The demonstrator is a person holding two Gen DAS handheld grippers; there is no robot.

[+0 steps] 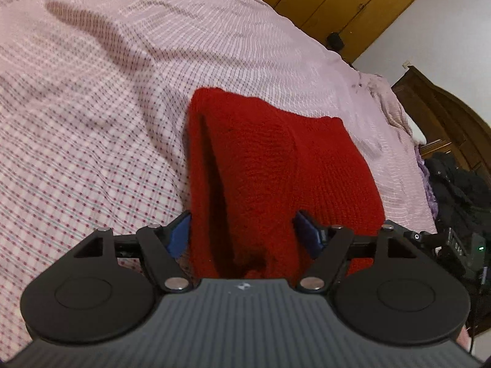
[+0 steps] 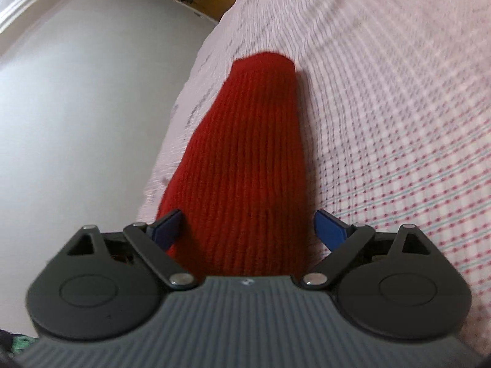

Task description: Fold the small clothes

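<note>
A folded red knit garment (image 1: 270, 165) lies on the checked pink bedsheet (image 1: 92, 122). The left gripper (image 1: 242, 230) and right gripper (image 2: 248, 230) each straddle its ribbed edge, blue pads (image 2: 330, 230) spread wide, gripping nothing.

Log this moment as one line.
task: fold small clothes | left hand-held gripper: open, astride red knit garment | right hand-held gripper: open, astride garment | surface: checked bedsheet

light: soft, even indoor, moderately bright, no glare | shadows: a long dark one on my bed sheet (image 1: 92, 27), a faint rim beside the red knit (image 2: 245, 159) | blur: right view smeared across sheet and wall, left view sharper | distortion: strong fisheye bending, dark corners at the bottom edge
</note>
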